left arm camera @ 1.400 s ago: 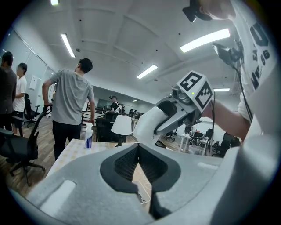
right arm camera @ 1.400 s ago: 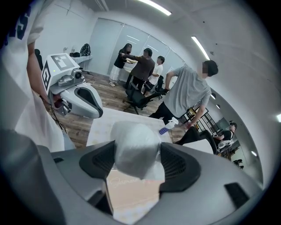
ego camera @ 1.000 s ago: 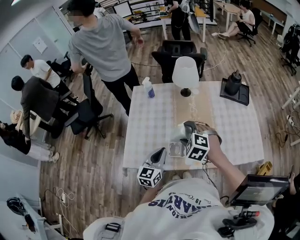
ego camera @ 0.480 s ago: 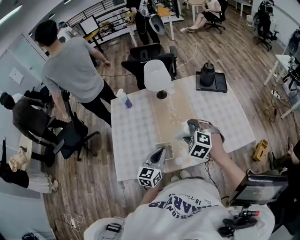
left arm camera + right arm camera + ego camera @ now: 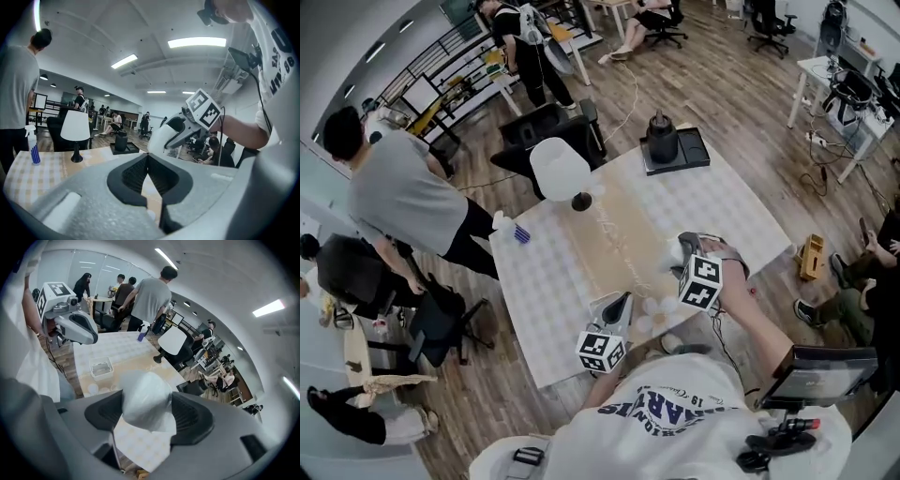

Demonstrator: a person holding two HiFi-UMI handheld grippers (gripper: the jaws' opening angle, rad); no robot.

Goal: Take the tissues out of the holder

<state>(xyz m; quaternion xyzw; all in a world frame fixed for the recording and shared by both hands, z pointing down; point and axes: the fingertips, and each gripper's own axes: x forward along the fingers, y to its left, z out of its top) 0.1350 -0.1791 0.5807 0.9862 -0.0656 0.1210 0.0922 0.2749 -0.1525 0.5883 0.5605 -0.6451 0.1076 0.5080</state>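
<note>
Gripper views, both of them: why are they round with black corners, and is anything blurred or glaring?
Left gripper view: a wide-angle lens, so a round picture with dark corners; the ceiling light burns out white; the grey jaws up close look soft, the lamp crisp. Right gripper view: the same round frame, straight ceiling lines bowed; the tissue between the jaws is slightly soft.

The table (image 5: 551,281) holds lamp (image 5: 561,171), spray bottle (image 5: 516,232), holder (image 5: 101,367), perhaps a tray (image 5: 698,148).

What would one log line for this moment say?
right gripper: shut on tissue, apart from holder | left gripper: shut, empty | holder: on table, white wads beside it
</note>
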